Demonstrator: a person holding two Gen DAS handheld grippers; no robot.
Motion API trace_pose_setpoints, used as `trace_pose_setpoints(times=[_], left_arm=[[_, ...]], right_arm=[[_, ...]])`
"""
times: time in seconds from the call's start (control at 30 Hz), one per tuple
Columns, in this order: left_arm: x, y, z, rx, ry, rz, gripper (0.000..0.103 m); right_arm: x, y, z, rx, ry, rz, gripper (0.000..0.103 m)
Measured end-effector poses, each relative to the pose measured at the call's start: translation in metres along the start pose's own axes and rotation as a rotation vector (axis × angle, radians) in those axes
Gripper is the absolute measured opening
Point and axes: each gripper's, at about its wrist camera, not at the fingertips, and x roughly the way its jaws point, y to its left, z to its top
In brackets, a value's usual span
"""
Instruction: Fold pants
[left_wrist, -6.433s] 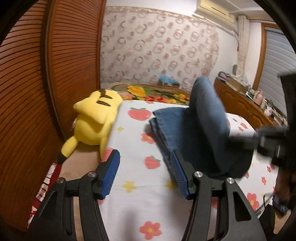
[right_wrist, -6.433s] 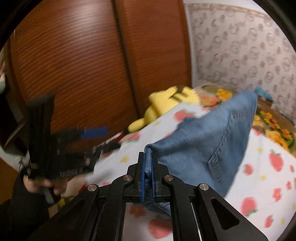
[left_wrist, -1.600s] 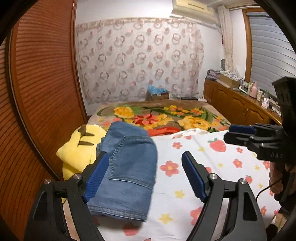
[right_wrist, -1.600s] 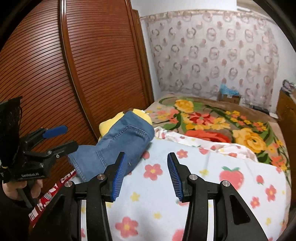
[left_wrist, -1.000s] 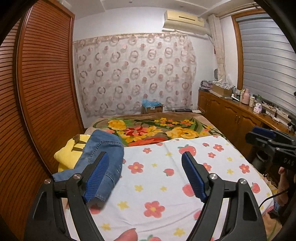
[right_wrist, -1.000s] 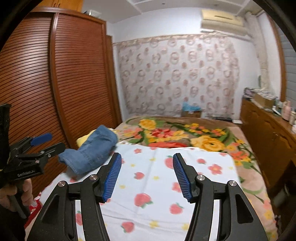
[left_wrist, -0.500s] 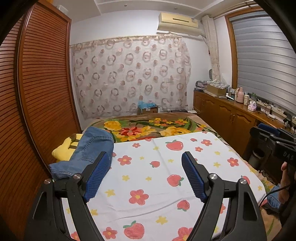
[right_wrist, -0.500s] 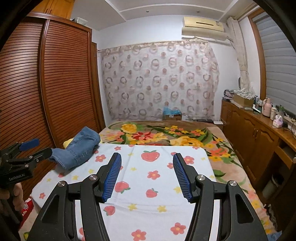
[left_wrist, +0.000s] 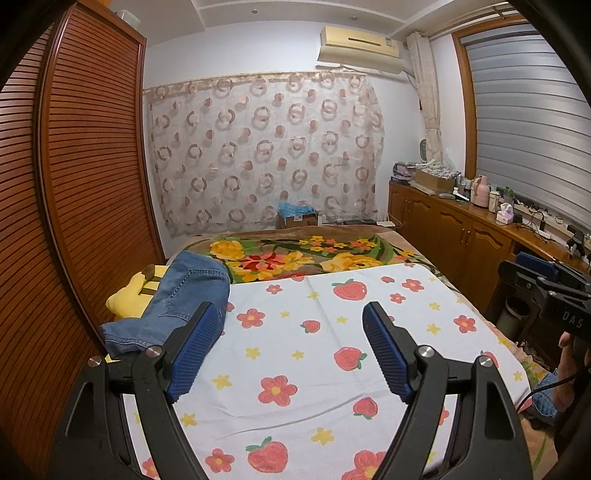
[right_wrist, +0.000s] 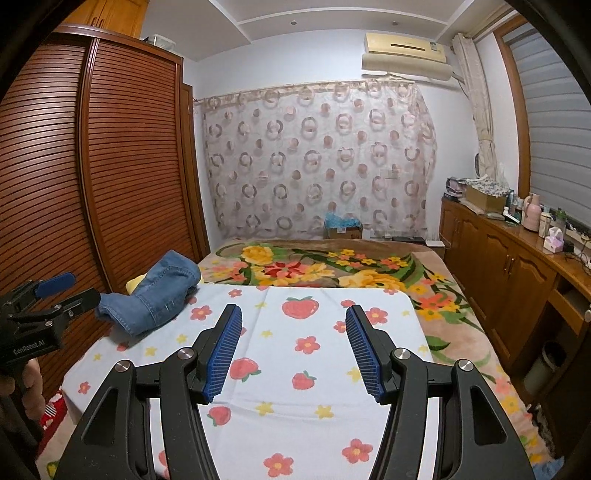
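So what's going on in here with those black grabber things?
A person is folding pants on a bed, holding a grabber in each hand. The folded jeans now lie at the left edge of the strawberry-and-flower sheet, resting partly on a yellow plush toy. Both the left gripper and the right gripper are open and empty, their blue fingers holding nothing.

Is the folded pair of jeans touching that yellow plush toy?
Touching. In the right wrist view the jeans lie draped over the yellow plush toy, covering most of it; the left wrist view shows the same overlap.
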Motion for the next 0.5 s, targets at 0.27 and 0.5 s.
trace_pose_setpoints(times=[0.27,0.5], left_arm=[[-0.0041,-0.0009,-0.0027,-0.010,-0.005,-0.001,0.081],[-0.0059,-0.0012,-0.0029,-0.009,-0.003,-0.001,0.081]], right_arm=[[0.0006,-0.0052,-0.0006,-0.004,-0.002,-0.005,0.061],[0.0010,-0.0069,-0.0050,-0.008,-0.003,-0.001,0.061]])
